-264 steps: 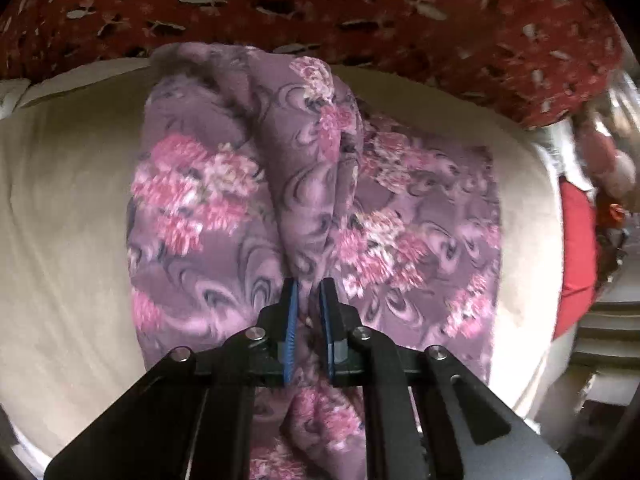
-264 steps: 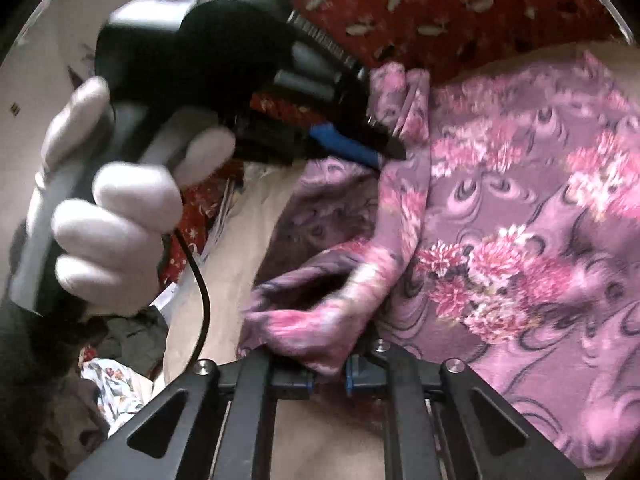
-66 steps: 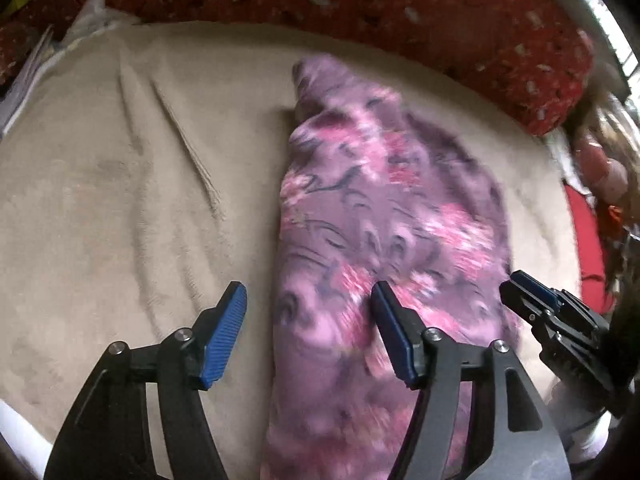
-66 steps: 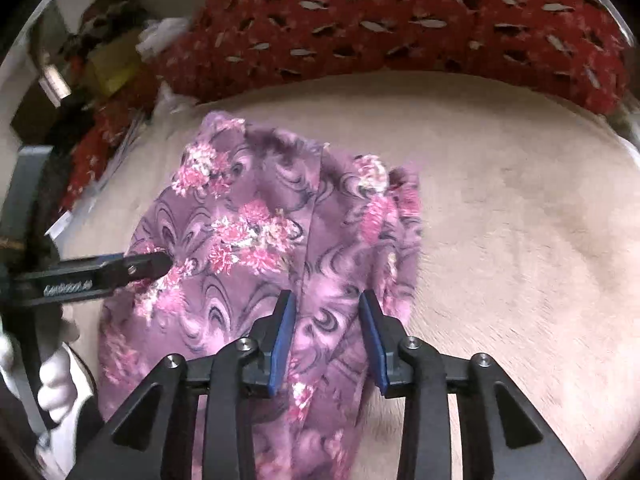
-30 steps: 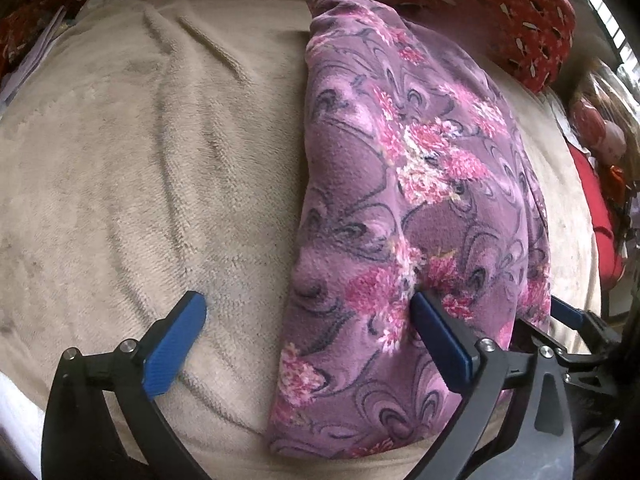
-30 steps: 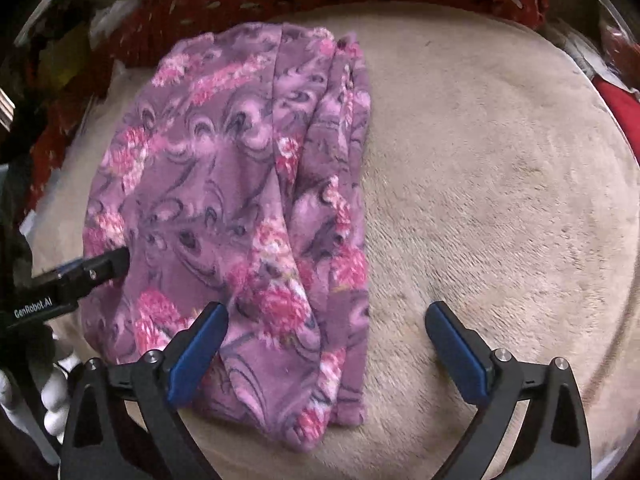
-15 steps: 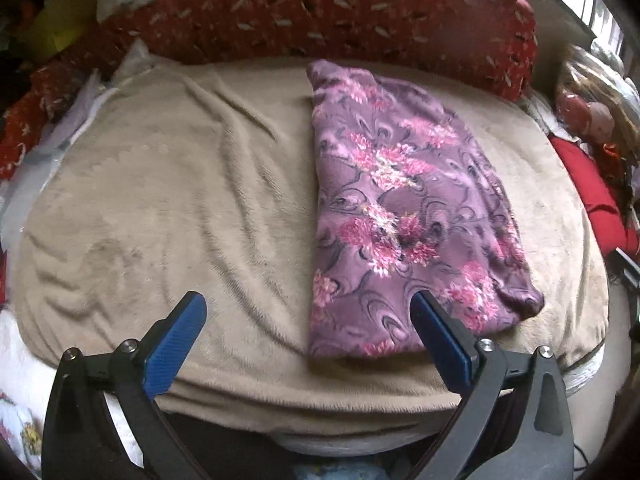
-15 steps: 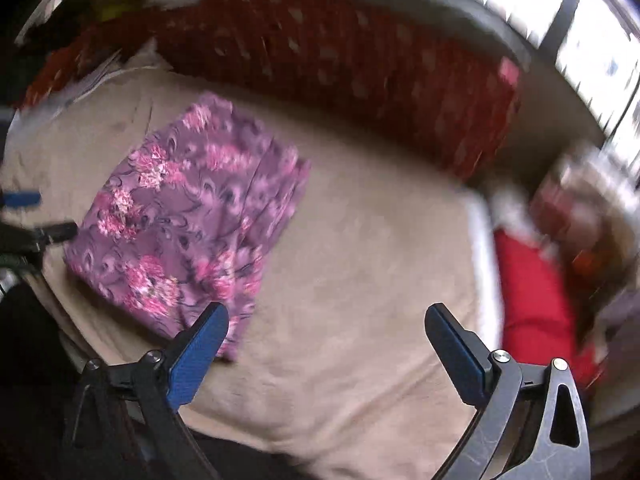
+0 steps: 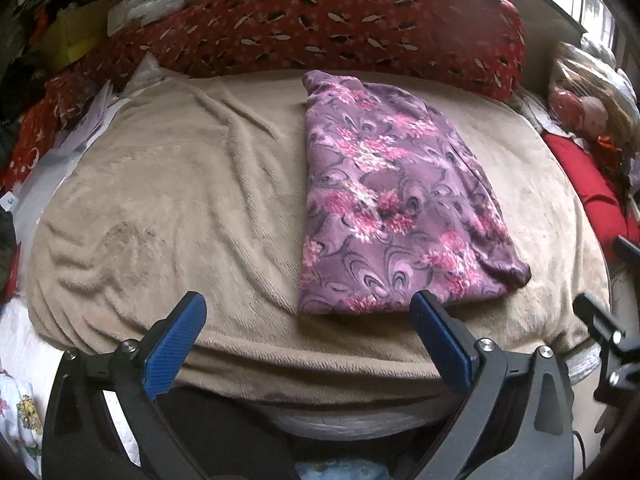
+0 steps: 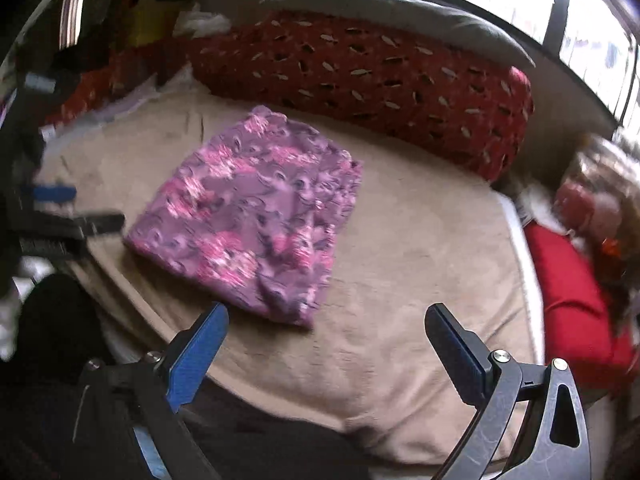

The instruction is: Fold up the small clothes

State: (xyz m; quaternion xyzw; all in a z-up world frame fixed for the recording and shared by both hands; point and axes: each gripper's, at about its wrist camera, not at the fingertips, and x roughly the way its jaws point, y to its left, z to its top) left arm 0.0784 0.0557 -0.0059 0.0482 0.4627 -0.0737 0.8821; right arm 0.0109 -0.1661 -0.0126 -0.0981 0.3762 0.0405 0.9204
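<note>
Well, both the left gripper (image 9: 306, 338) and right gripper (image 10: 326, 340) hang wide open, empty, near the soft, limp folded garment (image 9: 394, 196), best pinched at a corner.

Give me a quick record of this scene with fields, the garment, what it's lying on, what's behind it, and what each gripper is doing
garment: purple floral cloth, folded into a flat rectangle
surface: beige blanket, wrinkled, cloth lying on it right of centre in the left wrist view
behind: red patterned cushion along the far edge
left gripper: jaws wide apart, empty, clear of the cloth
right gripper: jaws wide apart, empty, clear of the cloth
fold state: looks finished, no loose sleeve or flap showing
</note>
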